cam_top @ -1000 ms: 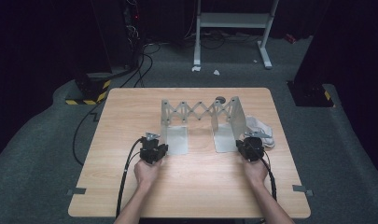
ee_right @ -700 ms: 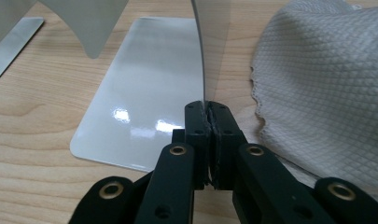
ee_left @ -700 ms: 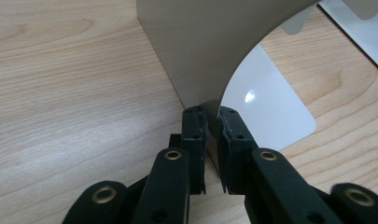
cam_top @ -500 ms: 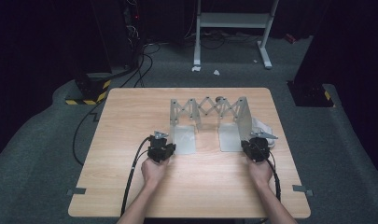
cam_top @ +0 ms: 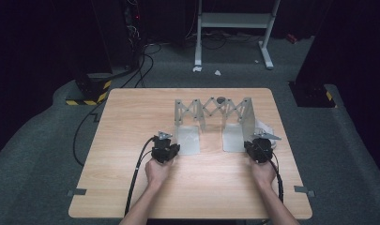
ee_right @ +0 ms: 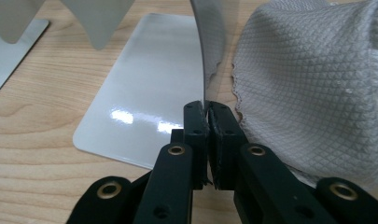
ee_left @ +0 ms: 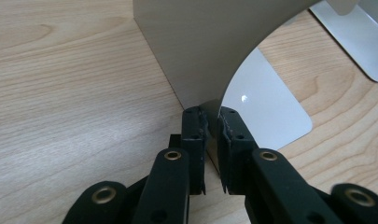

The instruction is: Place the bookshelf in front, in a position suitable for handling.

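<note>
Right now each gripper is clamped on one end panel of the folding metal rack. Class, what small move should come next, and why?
Probably keep sliding both panels toward each other. The left gripper and right gripper are each shut on an upright panel edge of the rack, whose scissor links are part folded with a gap left between the base plates. Go gently on the right, where a white cloth lies against the panel.

Light falls from above on the tabletop, and the room around it stays very dark. Small white glare spots shine on the metal plates. The black jaws look soft and slightly blurred up close.
</note>
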`<act>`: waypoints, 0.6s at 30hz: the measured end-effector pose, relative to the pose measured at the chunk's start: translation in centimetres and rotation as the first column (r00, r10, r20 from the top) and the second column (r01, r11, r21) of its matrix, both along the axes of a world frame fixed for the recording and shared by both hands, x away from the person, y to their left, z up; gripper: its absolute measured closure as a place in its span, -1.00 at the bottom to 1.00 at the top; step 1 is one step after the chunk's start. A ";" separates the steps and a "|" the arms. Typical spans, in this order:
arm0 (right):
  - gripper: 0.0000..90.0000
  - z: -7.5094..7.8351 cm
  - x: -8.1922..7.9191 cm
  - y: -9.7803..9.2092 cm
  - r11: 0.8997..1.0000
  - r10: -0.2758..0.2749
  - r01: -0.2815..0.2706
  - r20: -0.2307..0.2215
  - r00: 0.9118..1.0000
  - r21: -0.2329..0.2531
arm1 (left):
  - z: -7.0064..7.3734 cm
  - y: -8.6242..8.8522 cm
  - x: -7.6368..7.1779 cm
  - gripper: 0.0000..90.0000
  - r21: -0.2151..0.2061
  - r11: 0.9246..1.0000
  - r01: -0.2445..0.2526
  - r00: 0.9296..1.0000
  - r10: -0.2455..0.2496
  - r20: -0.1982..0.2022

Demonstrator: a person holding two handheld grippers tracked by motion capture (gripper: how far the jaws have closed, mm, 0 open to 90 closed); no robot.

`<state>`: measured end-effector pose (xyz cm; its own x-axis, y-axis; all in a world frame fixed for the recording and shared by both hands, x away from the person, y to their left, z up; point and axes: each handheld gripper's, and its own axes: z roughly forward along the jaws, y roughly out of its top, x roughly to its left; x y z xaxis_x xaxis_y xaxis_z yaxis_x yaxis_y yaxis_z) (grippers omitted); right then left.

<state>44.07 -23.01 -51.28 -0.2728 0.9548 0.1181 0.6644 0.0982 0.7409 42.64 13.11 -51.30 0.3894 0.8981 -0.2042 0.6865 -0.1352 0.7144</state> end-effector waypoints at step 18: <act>0.89 0.0 -0.4 -1.1 1.000 -0.011 0.011 0.007 1.000 0.000 | 0.1 -1.5 0.2 0.80 0.010 0.999 0.036 0.999 -0.036 -0.005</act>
